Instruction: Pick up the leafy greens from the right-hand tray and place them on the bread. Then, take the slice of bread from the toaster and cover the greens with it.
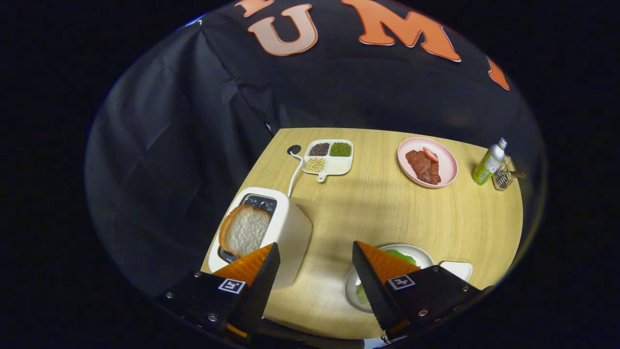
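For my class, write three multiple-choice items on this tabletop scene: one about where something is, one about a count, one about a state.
1. Where is the slice of white bread?
A. on the round pink plate
B. standing in the slot of the white toaster
C. between the fingers

2. How many sections of the white divided tray hold beans or grains?
A. one
B. three
C. four

3. The orange-and-black gripper is:
A. open, holding nothing
B. shut on the bread
C. shut on the green bottle

Key: 1 B, the slice sticks up from the toaster's slot; 2 B, dark, green and pale fillings, the fourth section bare; 3 A, bare wooden table shows between the spread fingers.
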### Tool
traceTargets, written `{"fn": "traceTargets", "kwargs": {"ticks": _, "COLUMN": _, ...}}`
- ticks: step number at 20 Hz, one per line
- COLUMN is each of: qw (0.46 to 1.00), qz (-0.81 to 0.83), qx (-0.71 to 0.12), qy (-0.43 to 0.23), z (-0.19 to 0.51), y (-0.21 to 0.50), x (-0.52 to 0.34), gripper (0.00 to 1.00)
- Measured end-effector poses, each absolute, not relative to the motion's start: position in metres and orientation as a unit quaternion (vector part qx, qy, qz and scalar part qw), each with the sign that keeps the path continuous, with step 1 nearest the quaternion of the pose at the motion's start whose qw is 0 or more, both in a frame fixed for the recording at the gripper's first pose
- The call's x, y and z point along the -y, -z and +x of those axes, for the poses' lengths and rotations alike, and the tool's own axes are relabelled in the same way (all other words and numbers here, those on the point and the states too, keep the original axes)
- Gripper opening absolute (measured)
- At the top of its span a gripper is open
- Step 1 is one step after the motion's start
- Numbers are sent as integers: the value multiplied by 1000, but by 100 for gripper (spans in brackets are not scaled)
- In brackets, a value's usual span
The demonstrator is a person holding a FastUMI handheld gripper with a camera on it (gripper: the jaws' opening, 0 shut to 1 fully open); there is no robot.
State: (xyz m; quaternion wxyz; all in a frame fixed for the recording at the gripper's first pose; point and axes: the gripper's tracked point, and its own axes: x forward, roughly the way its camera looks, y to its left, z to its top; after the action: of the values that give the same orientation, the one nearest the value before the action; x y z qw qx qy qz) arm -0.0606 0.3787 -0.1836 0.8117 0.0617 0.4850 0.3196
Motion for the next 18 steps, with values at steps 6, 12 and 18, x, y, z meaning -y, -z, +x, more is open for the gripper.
{"fn": "traceTargets", "kwargs": {"ticks": 6, "qw": 800, "qz": 13, "qx": -501, "qy": -331, "z": -64, "y": 159, "x": -437, "gripper": 91}}
{"fn": "traceTargets", "kwargs": {"ticks": 12, "qw": 788, "qz": -23, "qx": -529, "qy": -313, "z": -67, "y": 169, "x": -471, "gripper": 91}}
{"fn": "traceTargets", "kwargs": {"ticks": 18, "qw": 756, "qz": -49, "qx": -586, "qy": -288, "z": -74, "y": 197, "x": -469, "gripper": 82}}
